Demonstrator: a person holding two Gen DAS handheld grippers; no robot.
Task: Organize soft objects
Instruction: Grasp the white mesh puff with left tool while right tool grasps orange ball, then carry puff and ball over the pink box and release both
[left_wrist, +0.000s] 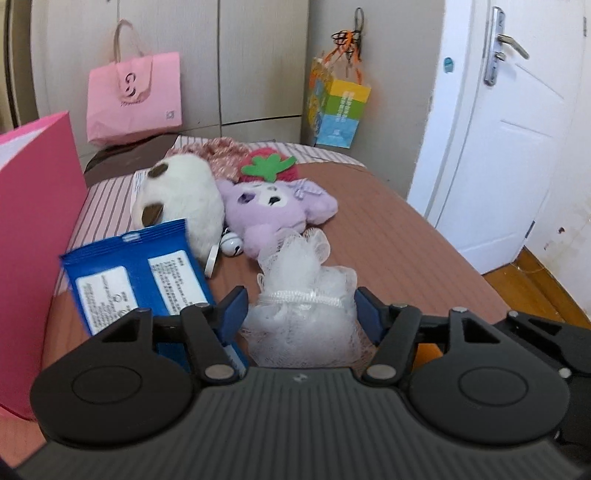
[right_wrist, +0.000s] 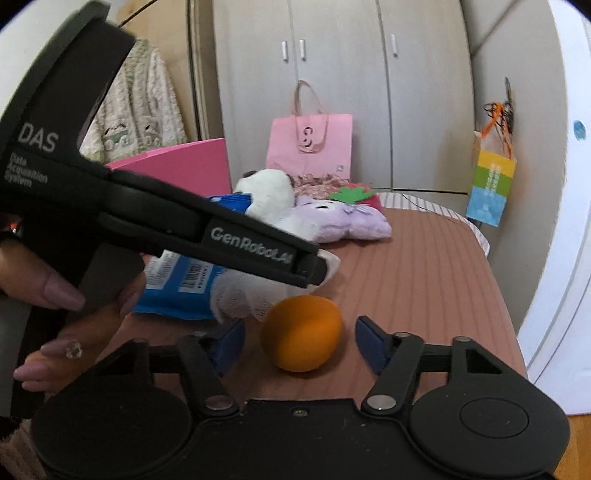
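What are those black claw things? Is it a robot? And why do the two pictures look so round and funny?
It is no robot. A person's hand holds a black pincher tool, one in each hand. Each tool carries a wide-eyed camera that looks along its two fingers, which bends the picture. One picture is from the left gripper, the other from the right gripper. On the bed lie a blue packet, a white plush and a purple plush. A white mesh pouf sits between the left fingers; whether they squeeze it, I cannot tell. An orange ball sits between the right ones, untouched.
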